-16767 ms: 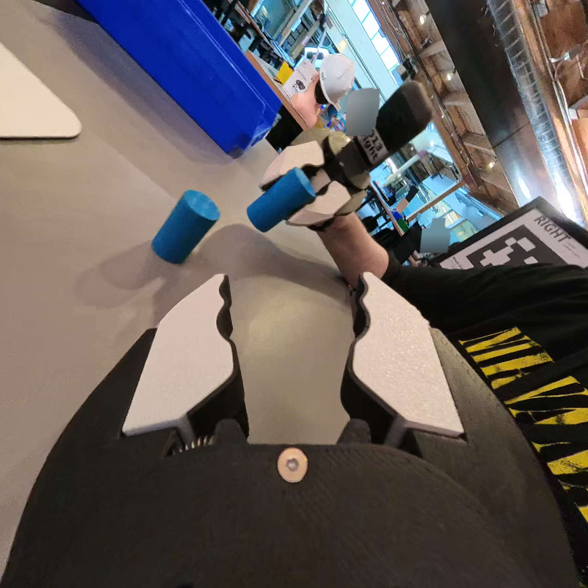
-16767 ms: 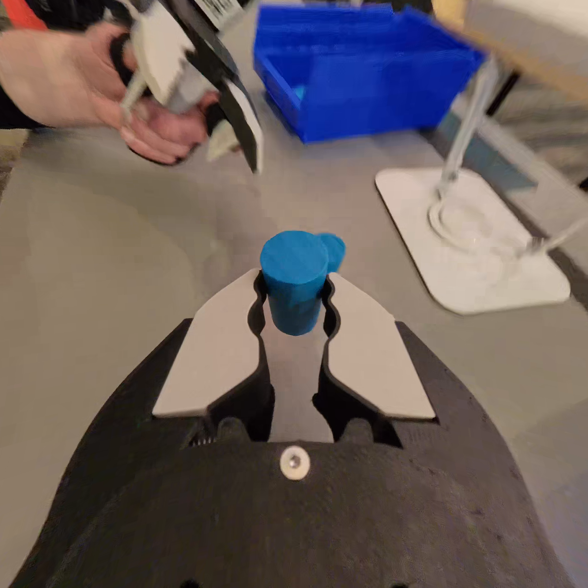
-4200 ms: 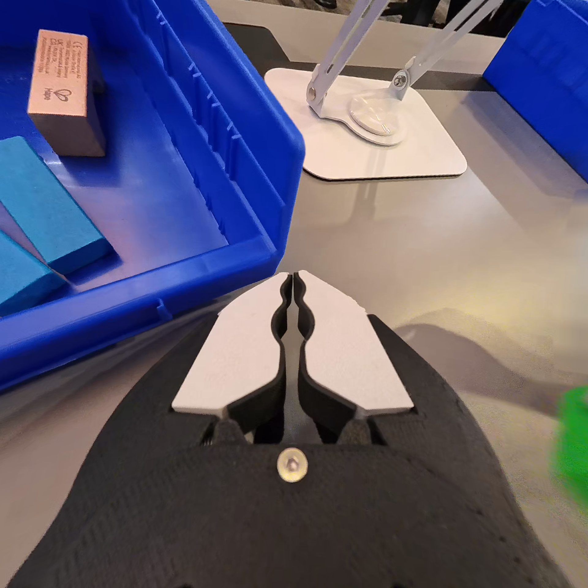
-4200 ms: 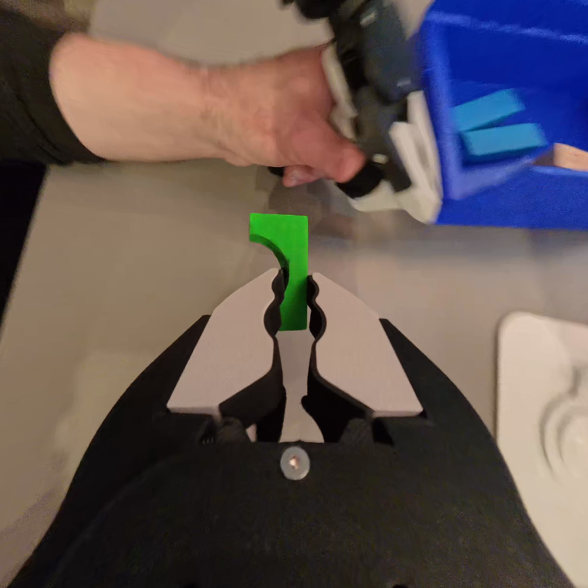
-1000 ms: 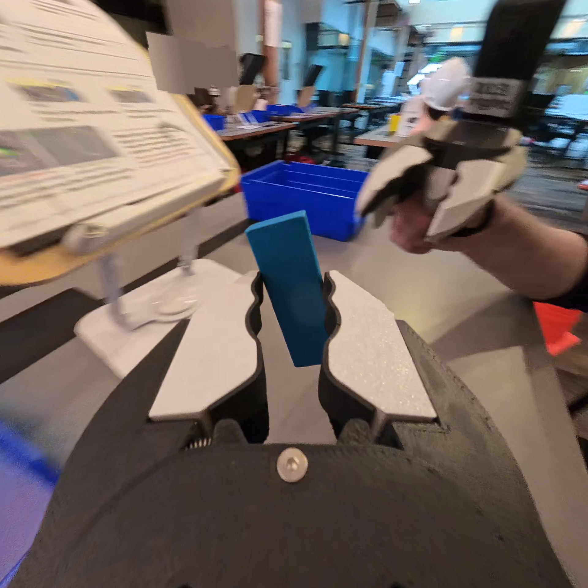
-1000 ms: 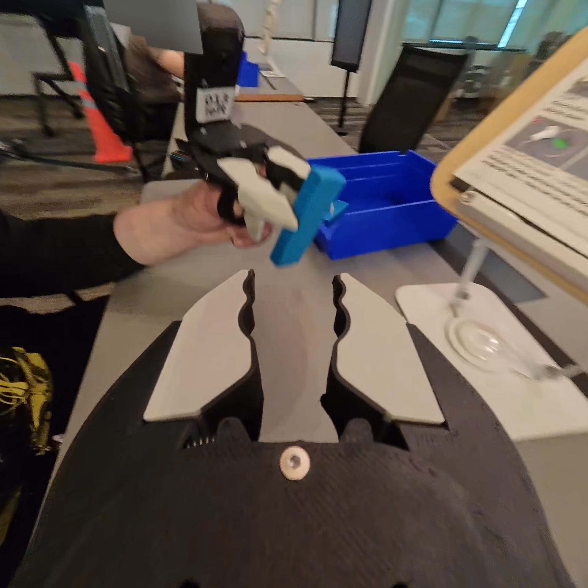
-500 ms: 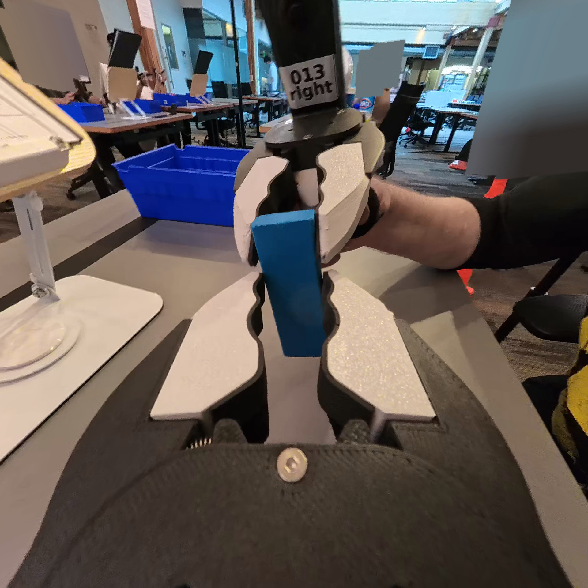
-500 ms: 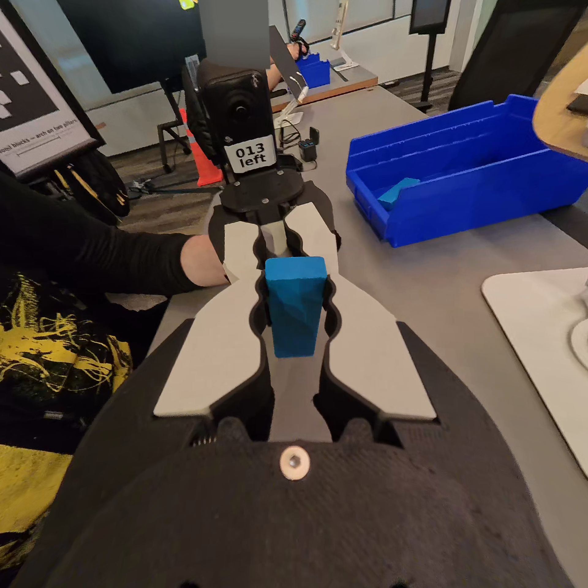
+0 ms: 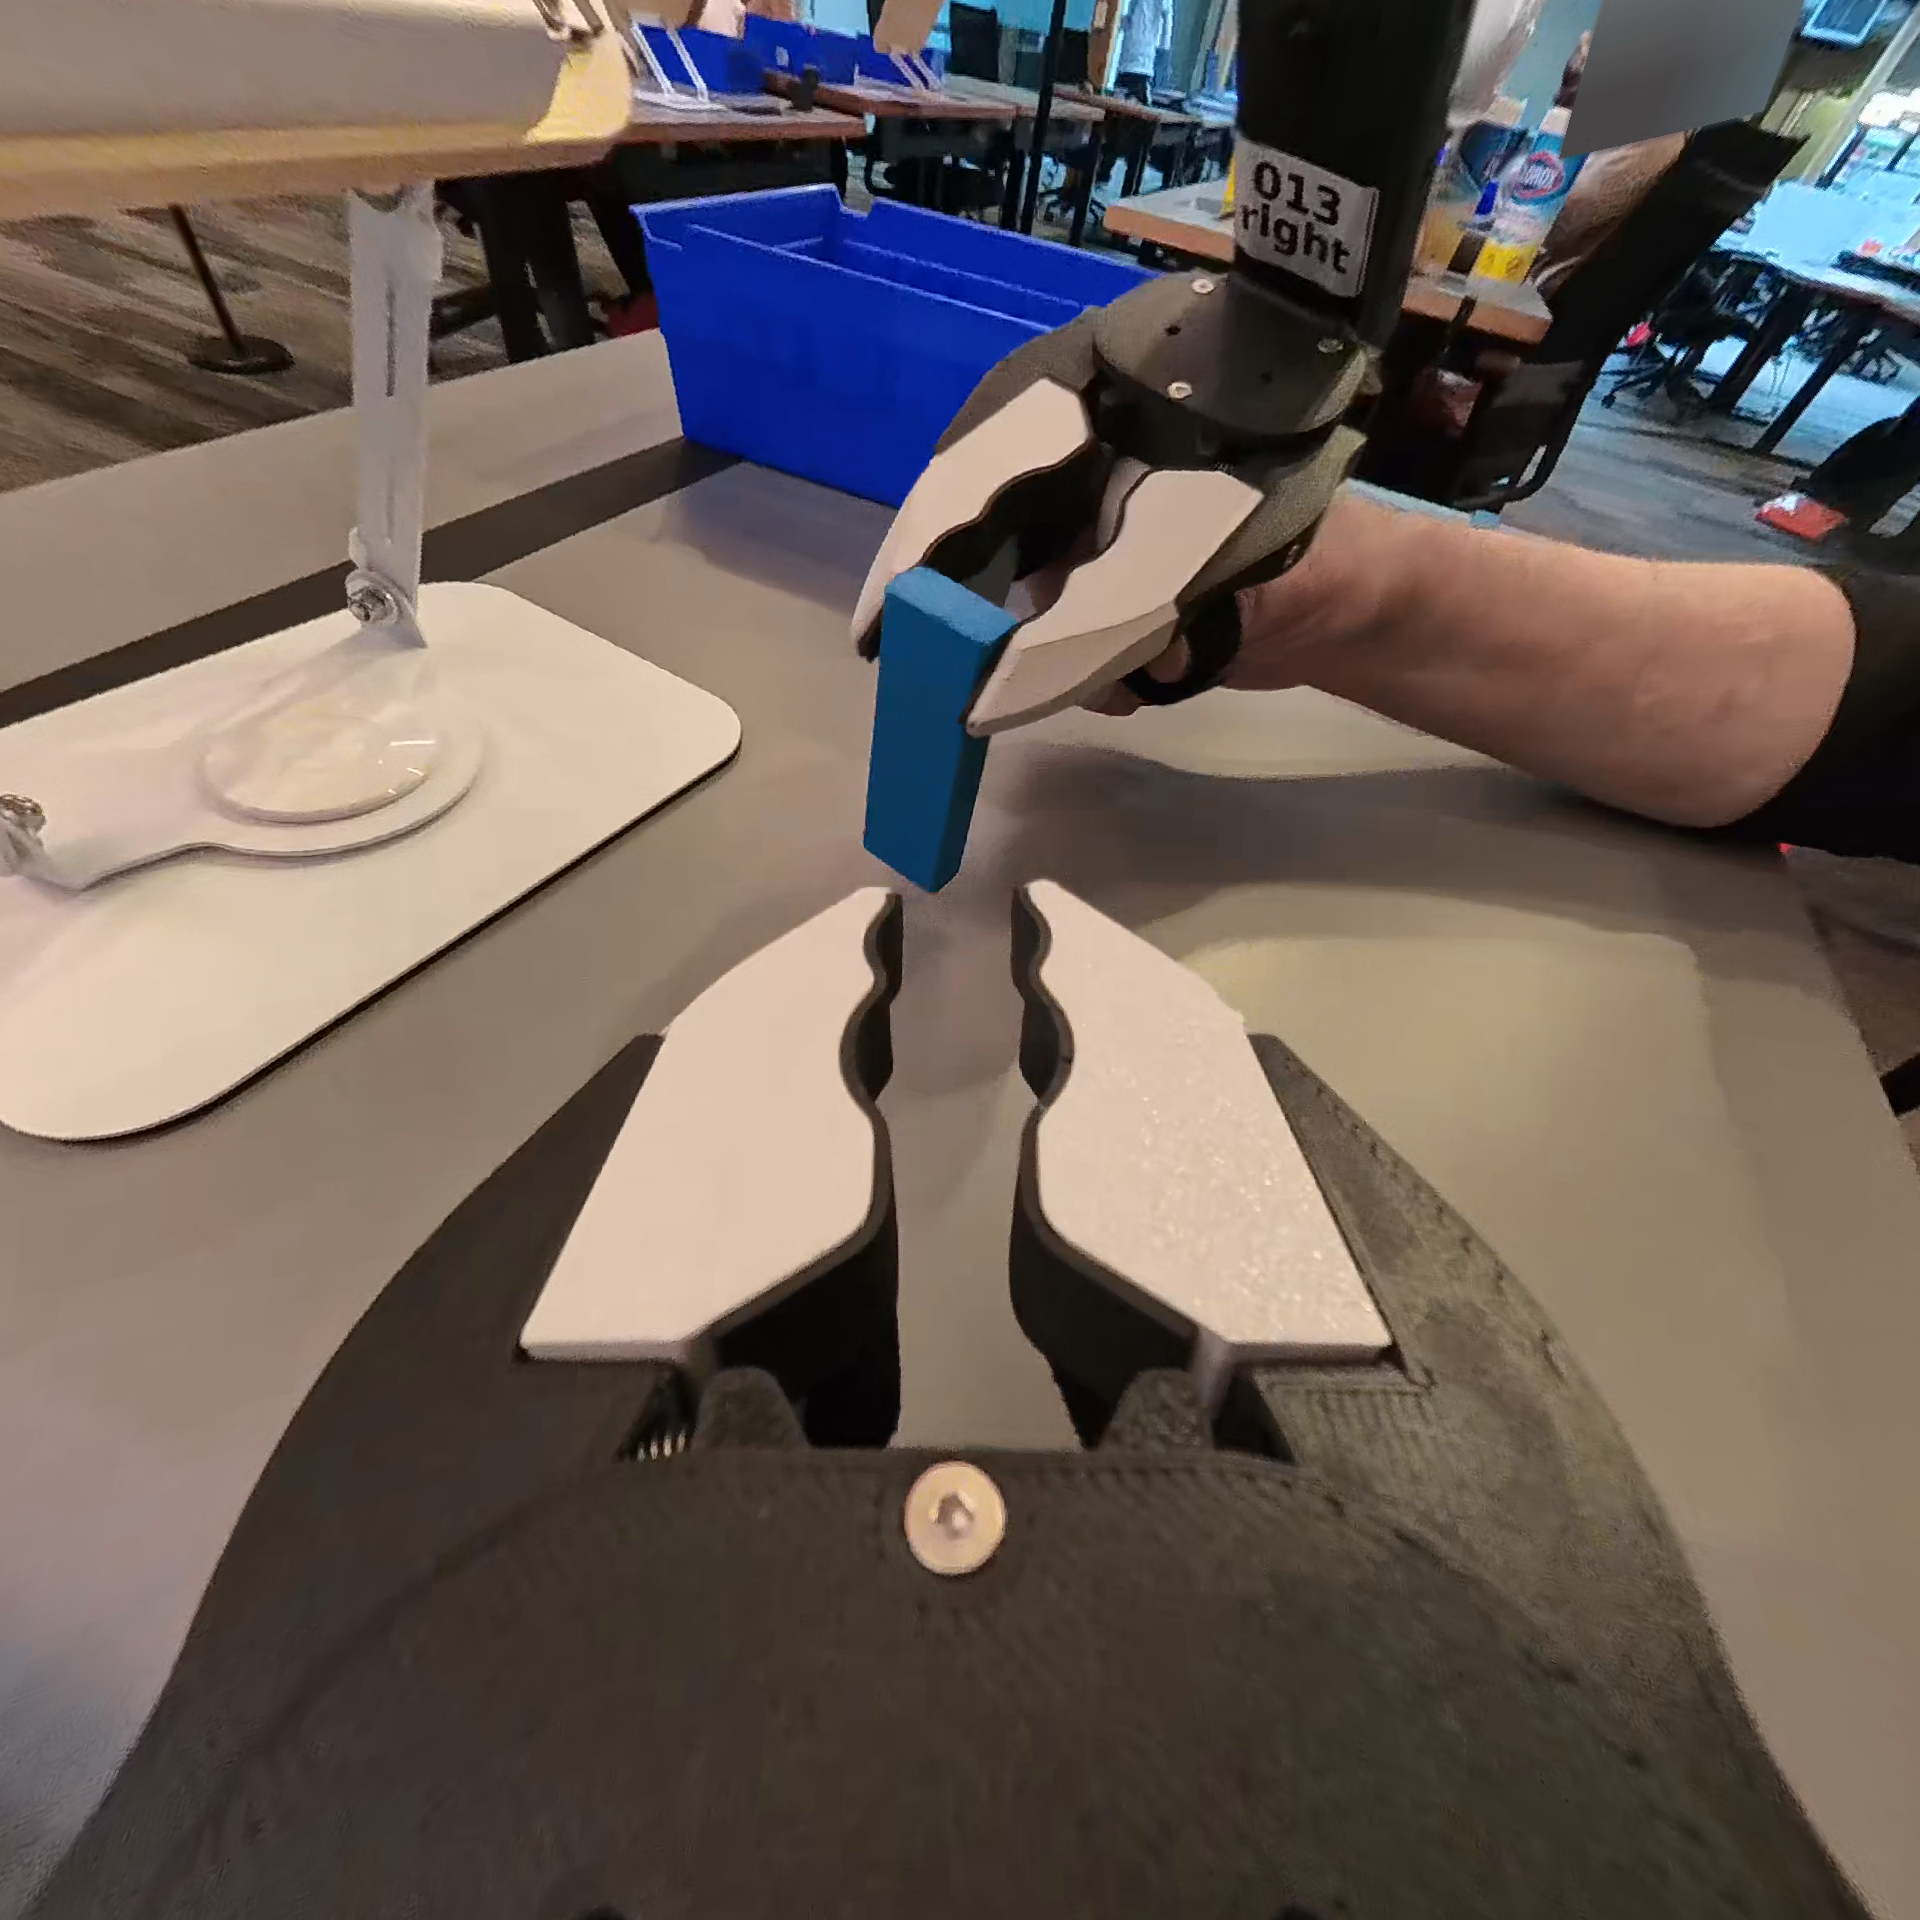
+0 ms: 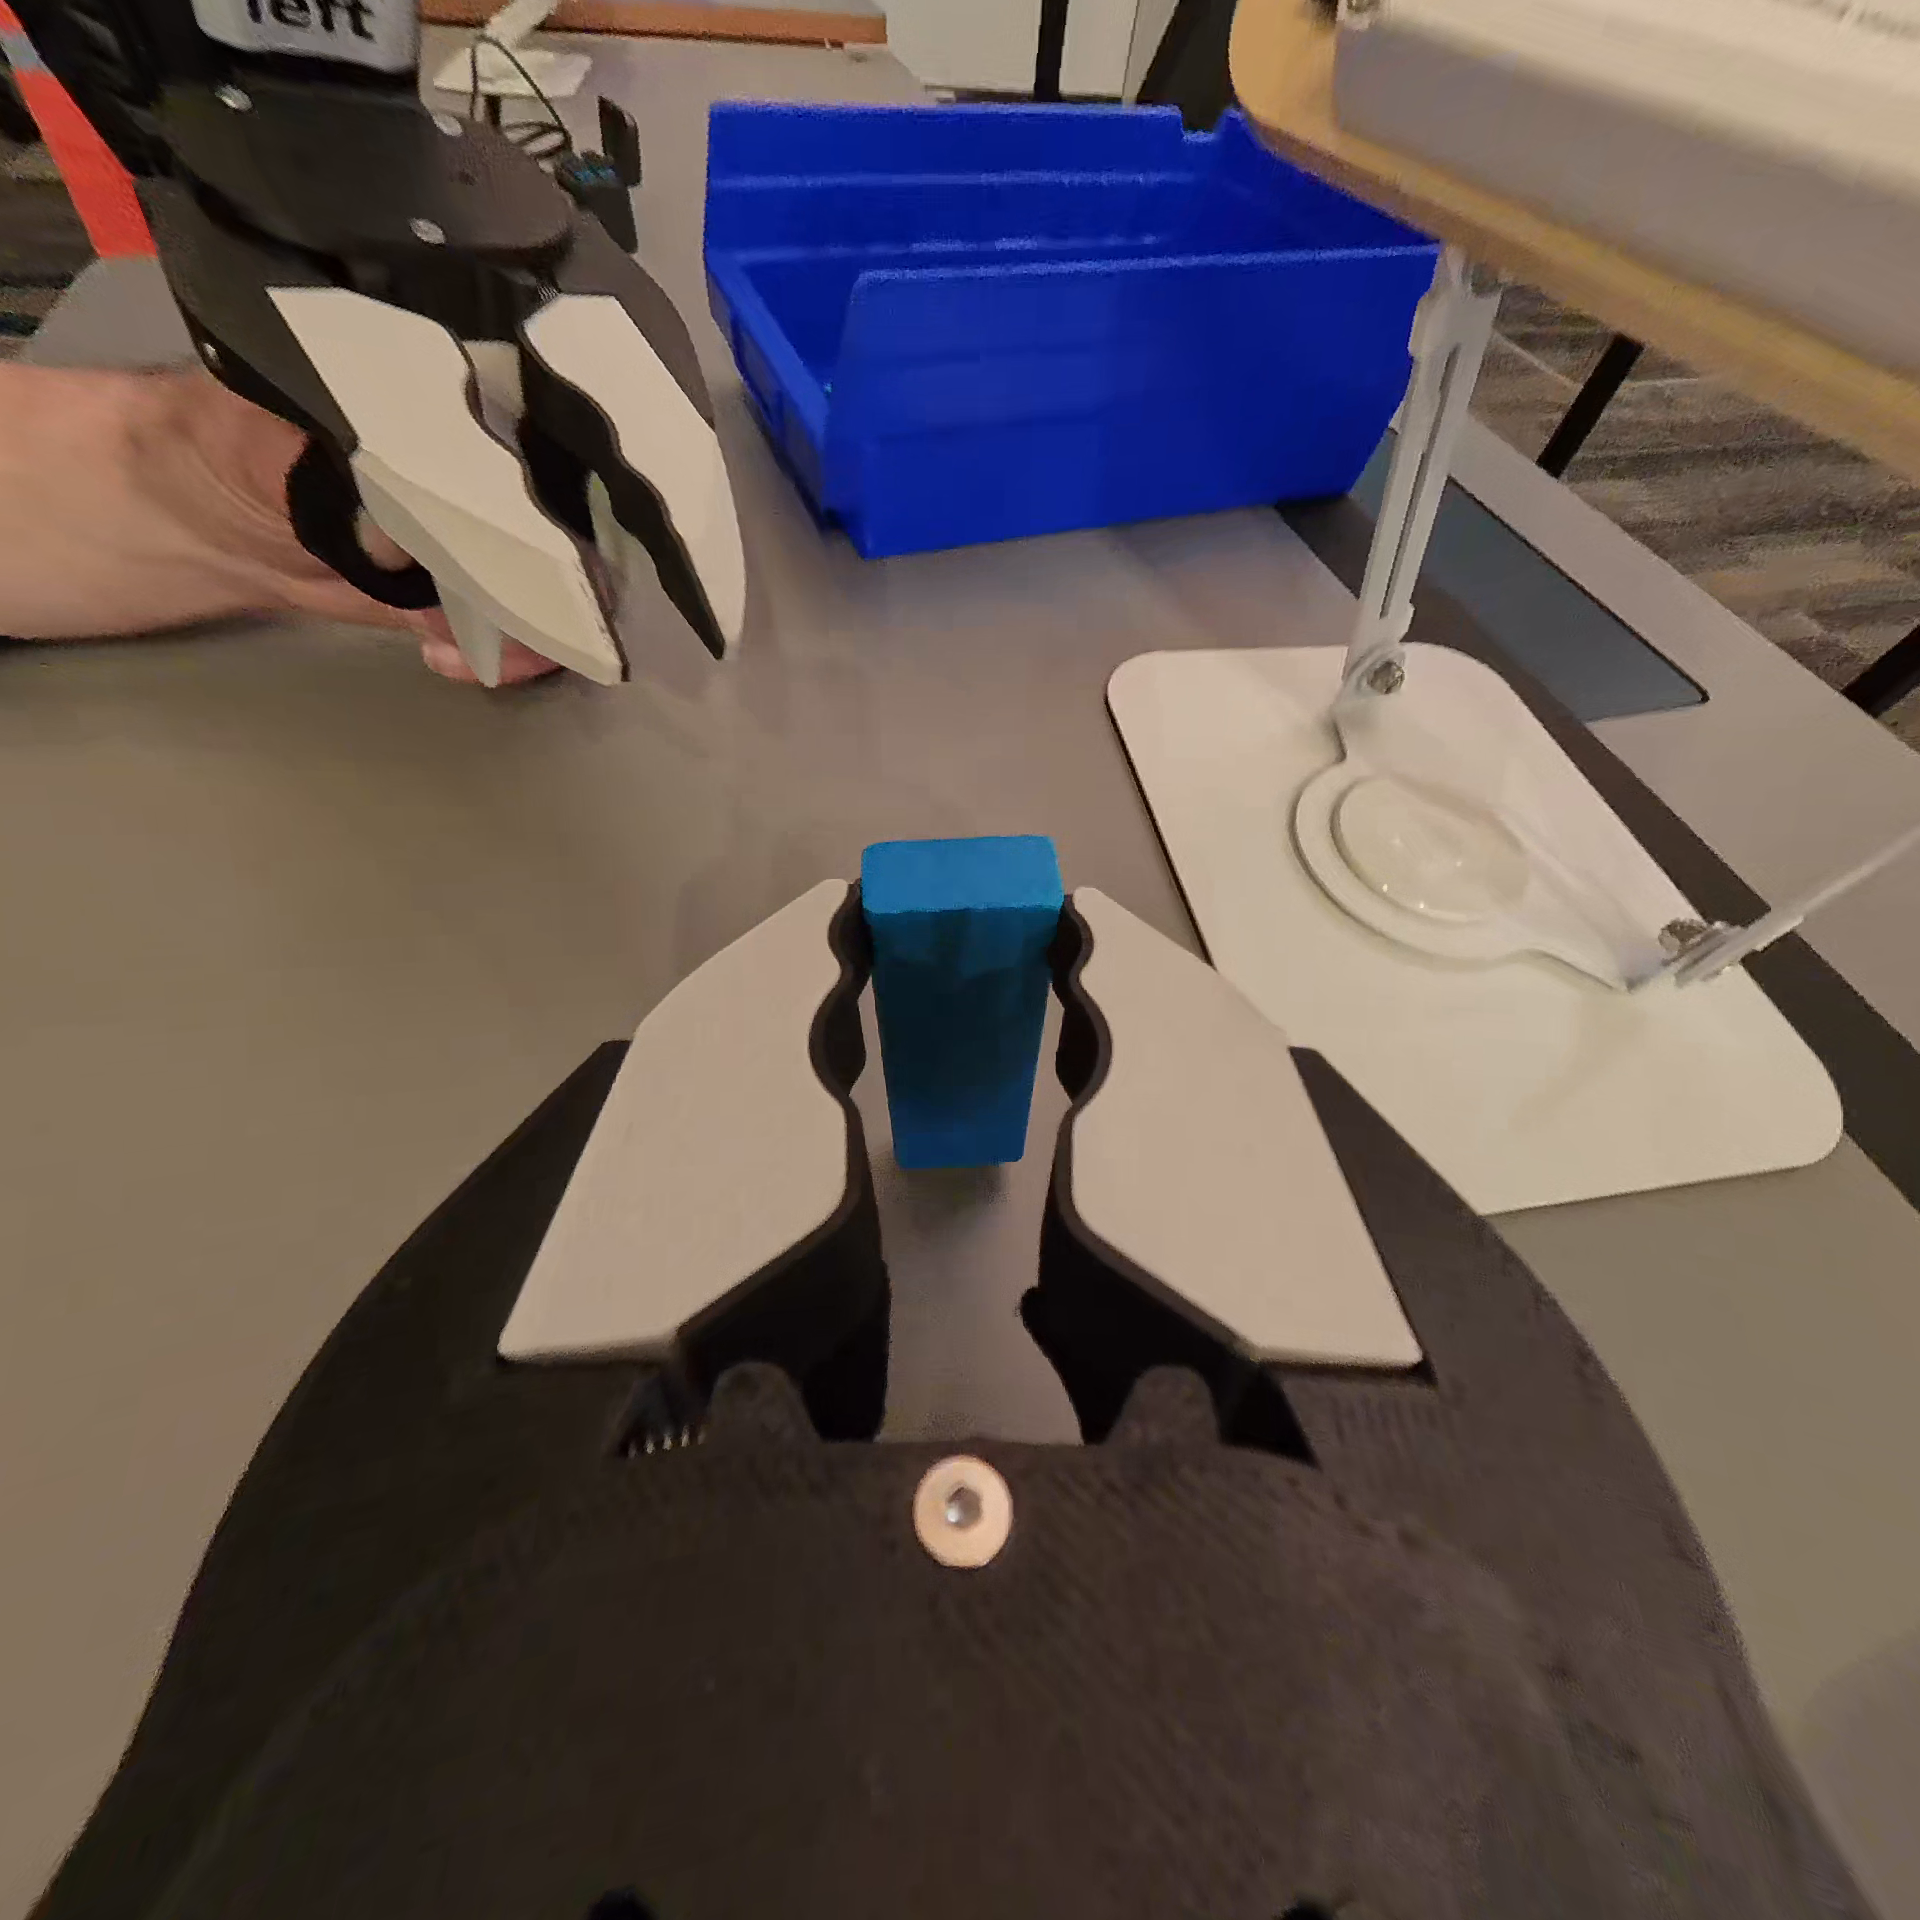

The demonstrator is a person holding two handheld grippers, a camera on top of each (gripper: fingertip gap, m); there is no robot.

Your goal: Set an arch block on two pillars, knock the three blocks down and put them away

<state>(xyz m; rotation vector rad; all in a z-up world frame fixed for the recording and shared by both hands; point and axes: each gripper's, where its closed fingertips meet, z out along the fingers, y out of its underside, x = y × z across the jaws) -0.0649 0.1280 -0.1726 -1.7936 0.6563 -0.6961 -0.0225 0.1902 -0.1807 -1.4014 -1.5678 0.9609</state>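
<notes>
Left gripper [image 9: 956,904] low in front, jaws parted, nothing between them. Just beyond its tips, blue block [image 9: 928,732] upright, pinched at the top by right gripper [image 9: 940,649], lower end close above grey table [image 9: 1455,1039]; contact with it not clear. Hand [image 9: 1299,623] behind right gripper. Left of blue block, white stand base [image 9: 312,831]. Behind blue block, blue bin [image 9: 831,343], well apart.

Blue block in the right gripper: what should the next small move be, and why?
Probably lower the right gripper straight down until the blue block stands on the grey table, then open. It is clamped upright with its lower end close above the surface, and the left gripper is open and empty.
</notes>
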